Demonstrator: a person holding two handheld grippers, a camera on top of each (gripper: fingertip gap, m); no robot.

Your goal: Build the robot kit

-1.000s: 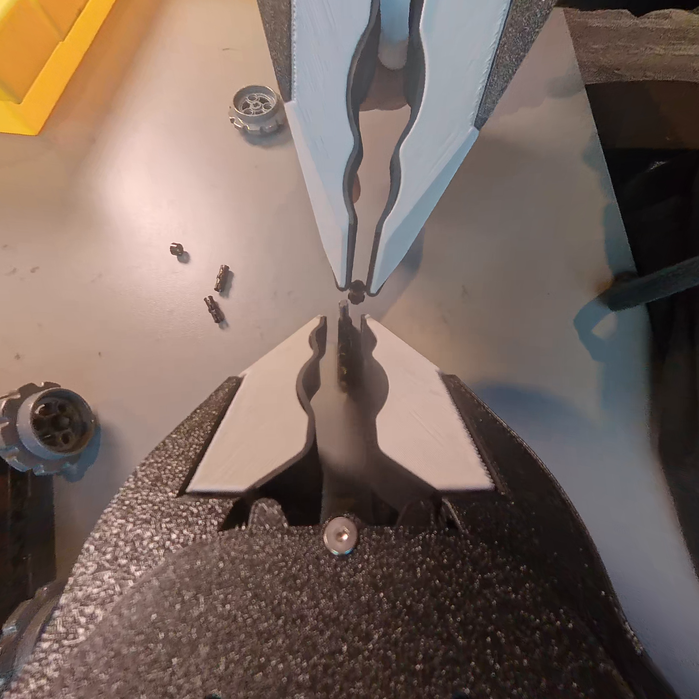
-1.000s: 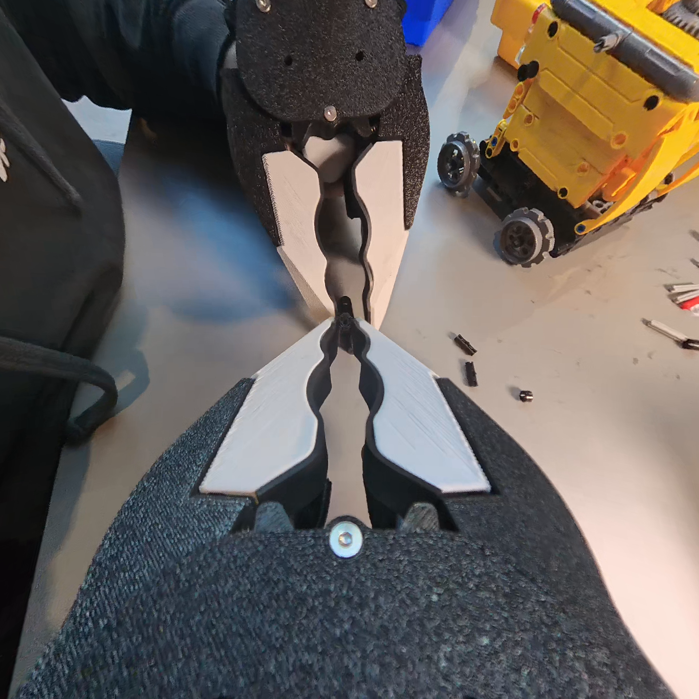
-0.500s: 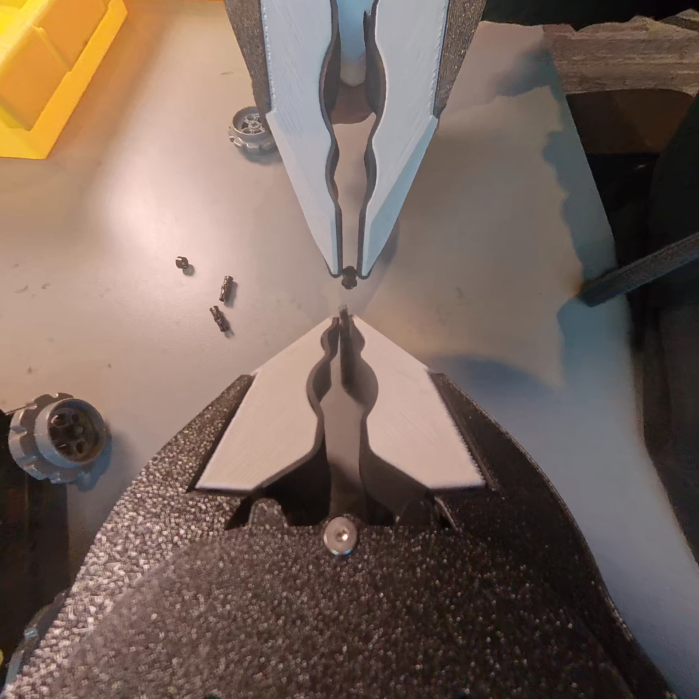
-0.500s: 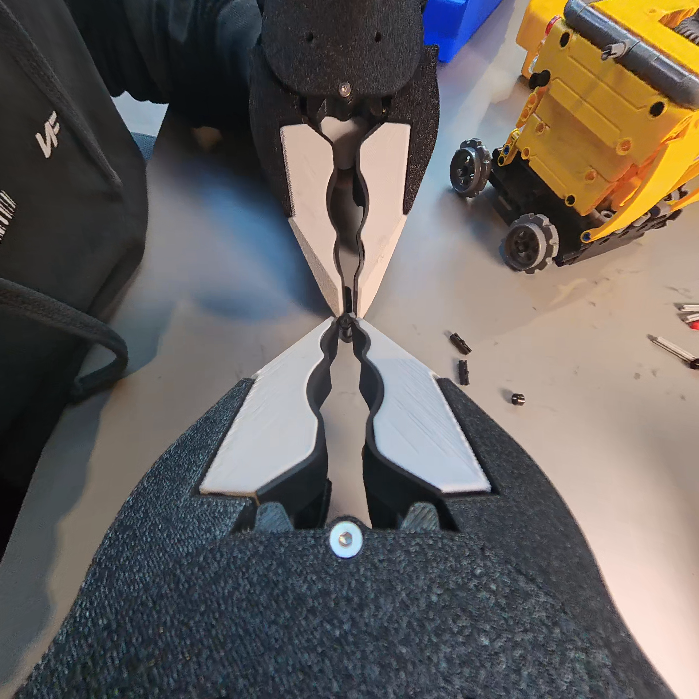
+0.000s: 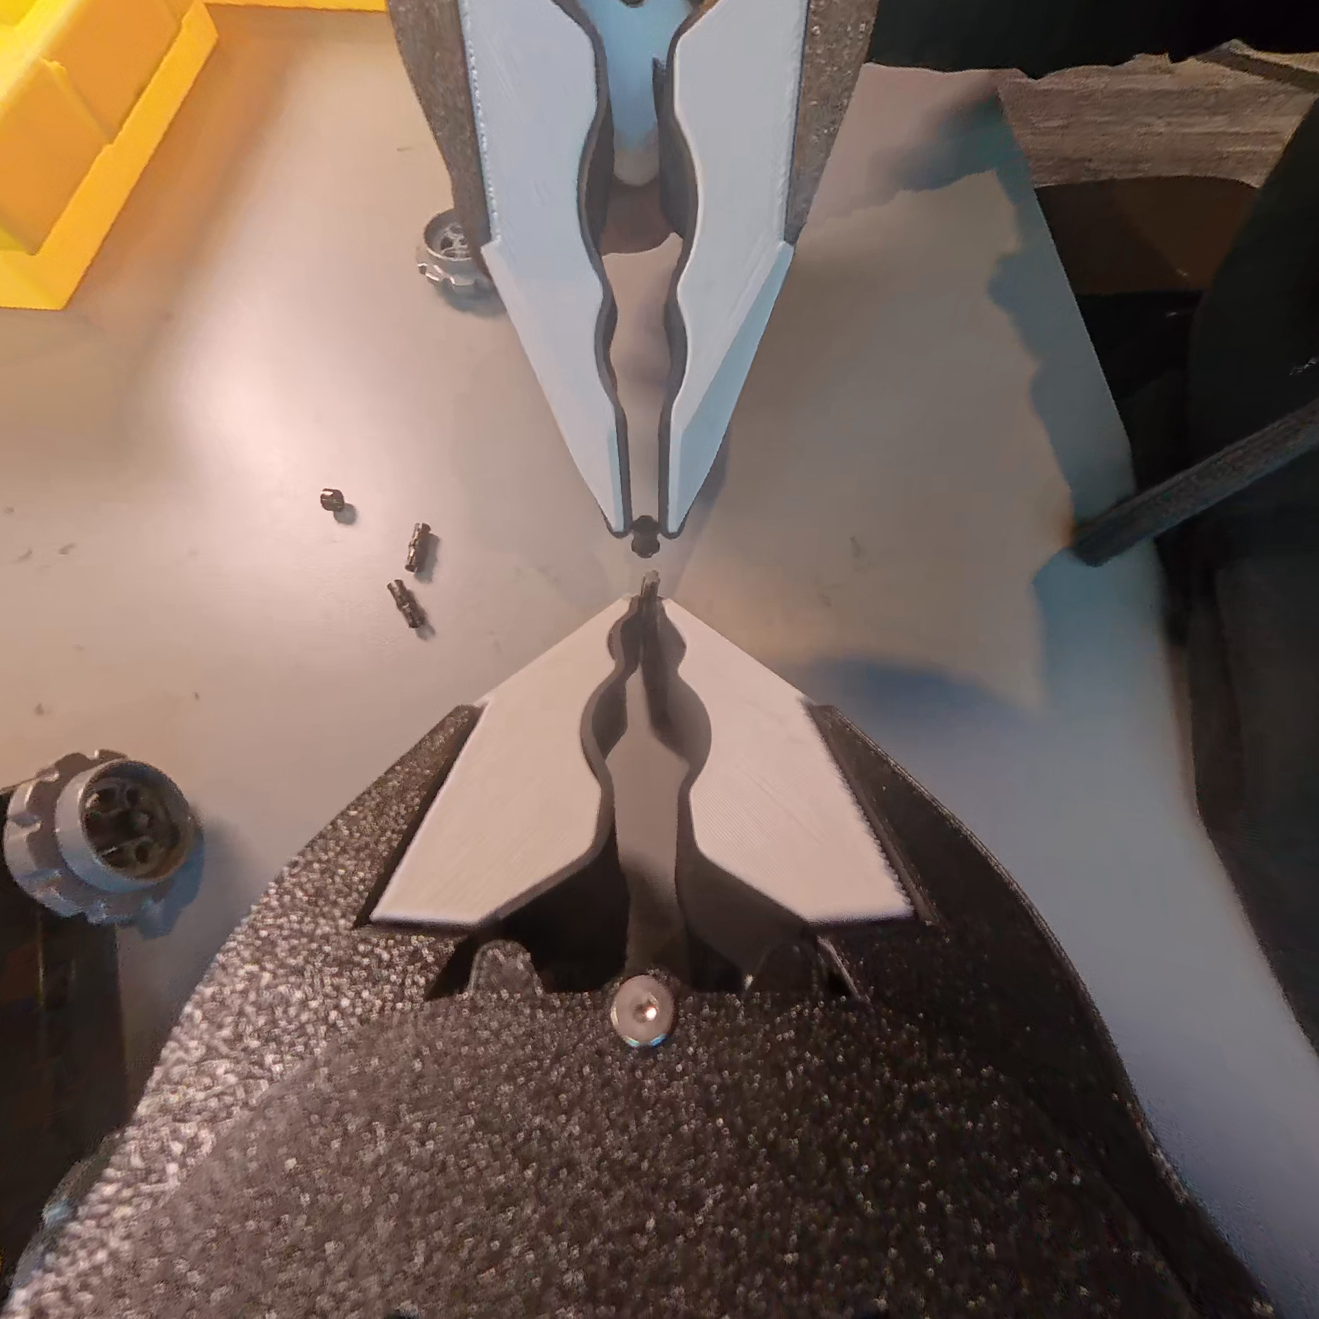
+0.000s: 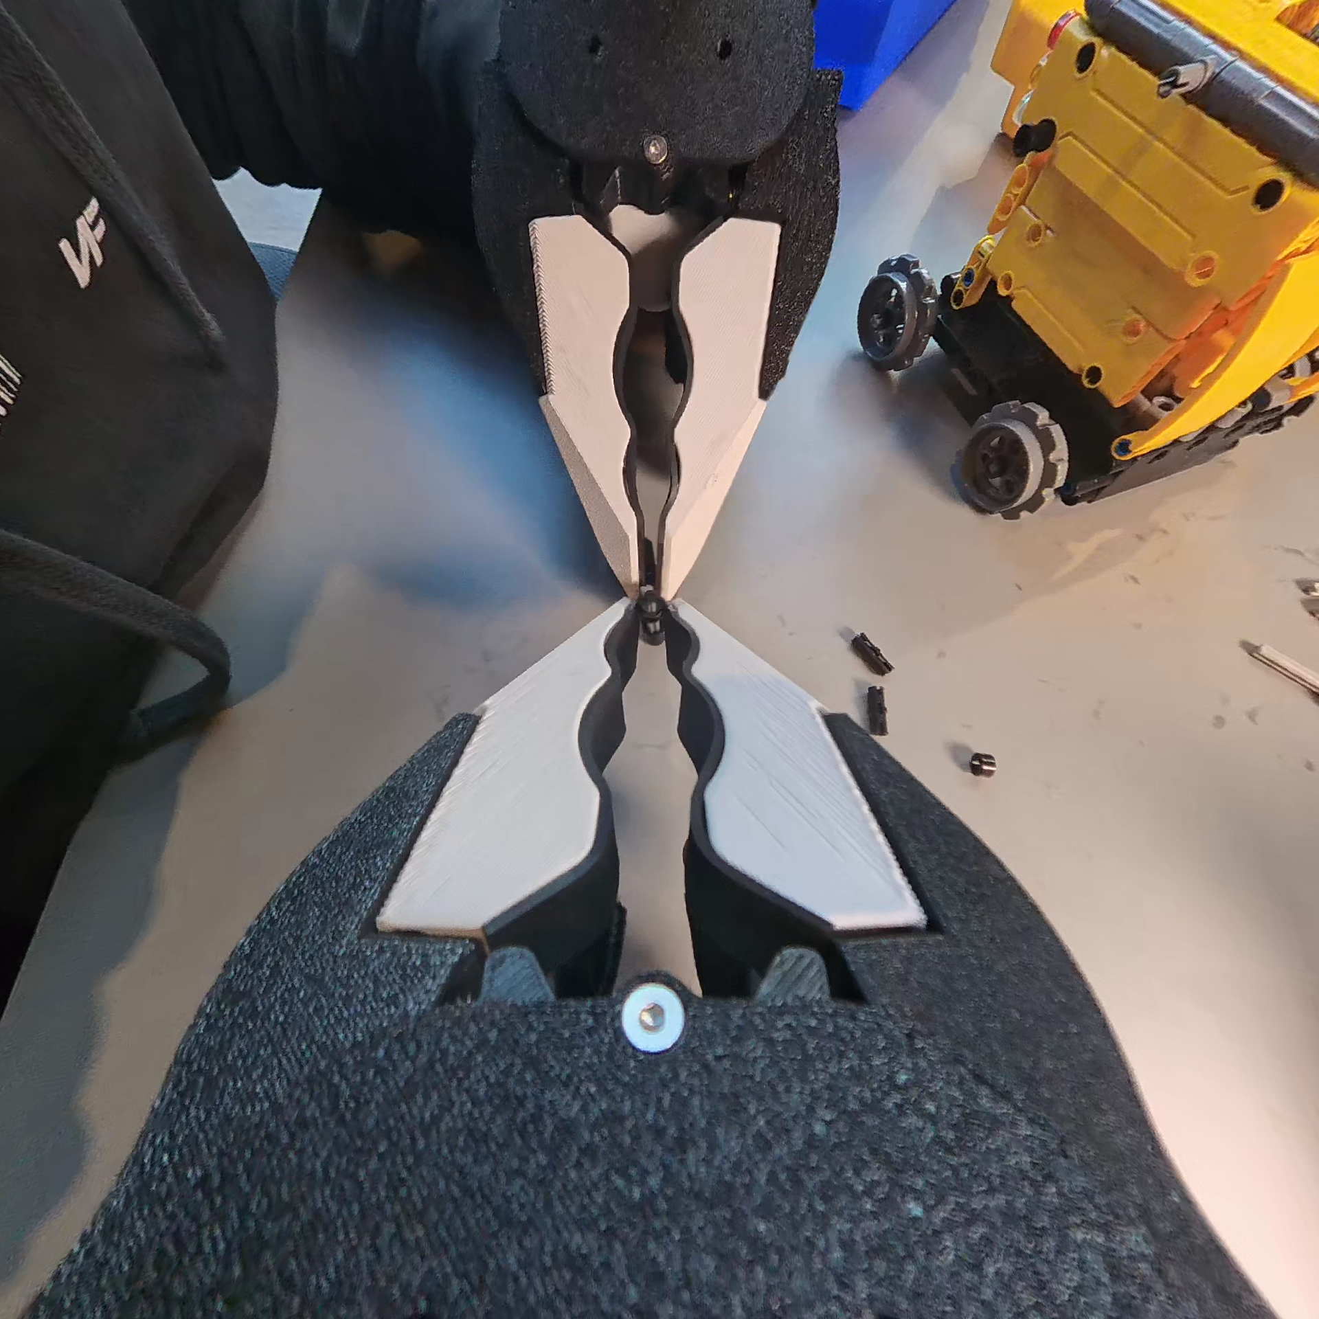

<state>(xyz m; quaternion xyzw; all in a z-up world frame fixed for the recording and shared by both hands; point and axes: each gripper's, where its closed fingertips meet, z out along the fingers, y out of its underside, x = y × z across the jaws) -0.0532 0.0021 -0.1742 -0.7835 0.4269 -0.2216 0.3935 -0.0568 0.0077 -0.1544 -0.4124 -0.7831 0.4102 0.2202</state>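
Left gripper (image 5: 646, 598): fingers pressed together on a thin dark axle piece (image 5: 649, 587) protruding from the tips.
Right gripper (image 6: 649, 607): tips pinching a small black connector pin (image 6: 649, 619).
Relation: the two grippers face tip to tip above the table; axle piece and pin near, slightly apart in the left wrist view.
Left wrist view only: yellow bin (image 5: 78, 143), loose grey wheel (image 5: 450, 260).
Right wrist view only: yellow brick-built vehicle (image 6: 1142, 250), blue bin (image 6: 885, 50), dark sleeve (image 6: 321, 93).
Surface: grey table (image 6: 999, 892), three loose black pins (image 6: 872, 653) beside the grippers.
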